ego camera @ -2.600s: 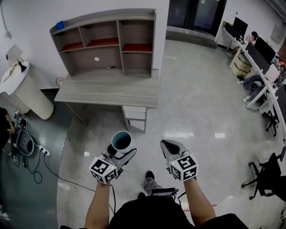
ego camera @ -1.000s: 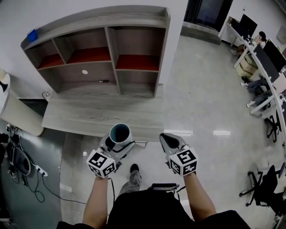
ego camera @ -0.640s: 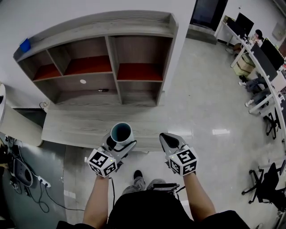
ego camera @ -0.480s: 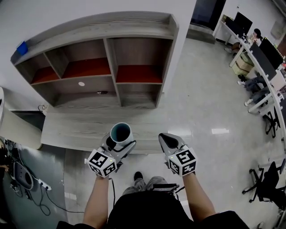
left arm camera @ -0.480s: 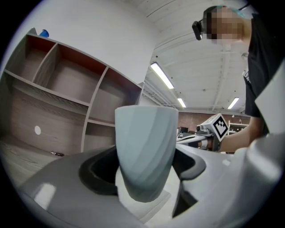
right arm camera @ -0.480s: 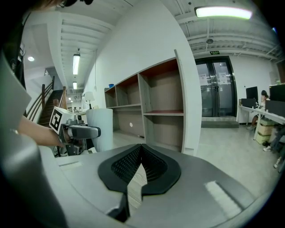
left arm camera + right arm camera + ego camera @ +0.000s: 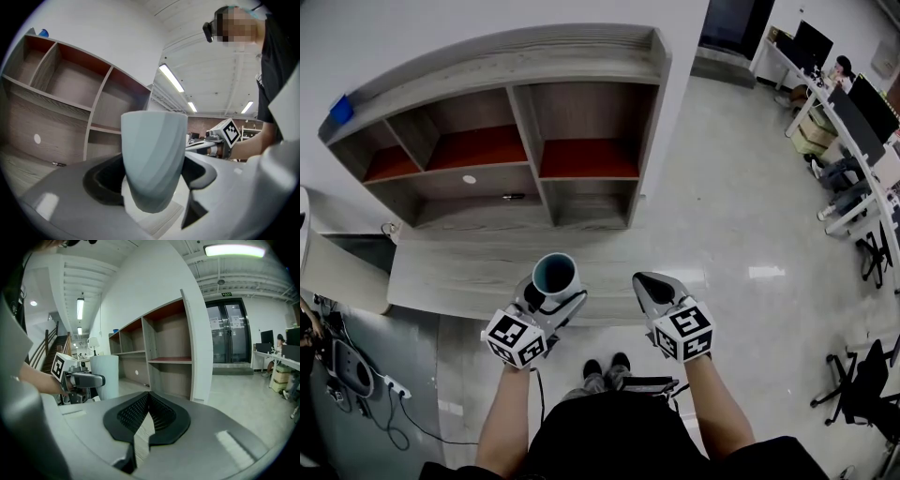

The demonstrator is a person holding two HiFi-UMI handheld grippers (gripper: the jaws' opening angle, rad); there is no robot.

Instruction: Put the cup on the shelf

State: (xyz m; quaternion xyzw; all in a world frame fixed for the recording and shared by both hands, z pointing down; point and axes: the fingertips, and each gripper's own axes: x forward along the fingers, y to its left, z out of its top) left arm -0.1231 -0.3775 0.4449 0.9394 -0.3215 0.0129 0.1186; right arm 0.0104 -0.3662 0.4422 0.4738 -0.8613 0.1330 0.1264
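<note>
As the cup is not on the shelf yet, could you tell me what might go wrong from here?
1. The left gripper holds the tapered cup by its lower half, so it might tip or slip.
2. Going into the shelf, the cup's rim could knock a divider or board.
3. A small dark object lies in the lower left compartment; a cup set on it could topple.
</note>
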